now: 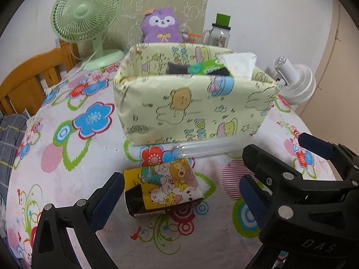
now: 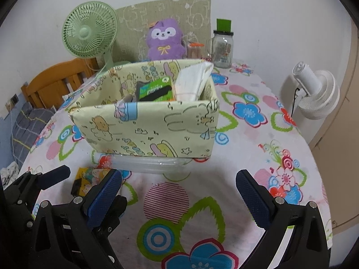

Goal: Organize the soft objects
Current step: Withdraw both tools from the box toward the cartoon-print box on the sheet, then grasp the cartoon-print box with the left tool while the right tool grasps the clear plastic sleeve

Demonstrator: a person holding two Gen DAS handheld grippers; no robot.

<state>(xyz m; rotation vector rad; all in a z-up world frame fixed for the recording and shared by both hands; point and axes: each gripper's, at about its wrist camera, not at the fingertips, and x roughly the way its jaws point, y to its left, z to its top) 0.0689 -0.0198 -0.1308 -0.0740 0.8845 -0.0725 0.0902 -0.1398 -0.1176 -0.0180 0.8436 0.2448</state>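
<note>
A small tissue pack with cartoon bears (image 1: 163, 186) lies on the flowered tablecloth. It sits between the spread fingers of my left gripper (image 1: 179, 183), which is open and not touching it. In the right wrist view the pack (image 2: 89, 179) shows partly behind a finger. My right gripper (image 2: 179, 177) is open over bare cloth, to the right of the left one. A pale yellow cartoon-print box (image 1: 190, 112) (image 2: 145, 130) stands just behind, holding a green pack (image 2: 157, 89) and white tissues (image 2: 193, 80). A purple plush toy (image 1: 160, 25) (image 2: 165, 39) sits upright at the back.
A clear plastic wrapper (image 1: 202, 148) lies against the box's front. A green fan (image 1: 87, 15), a glass jar with a green lid (image 1: 221, 33) and a white fan (image 2: 314, 92) stand along the back and right. A wooden chair (image 1: 29, 76) is at the left. The table's right edge (image 2: 314, 157) is close.
</note>
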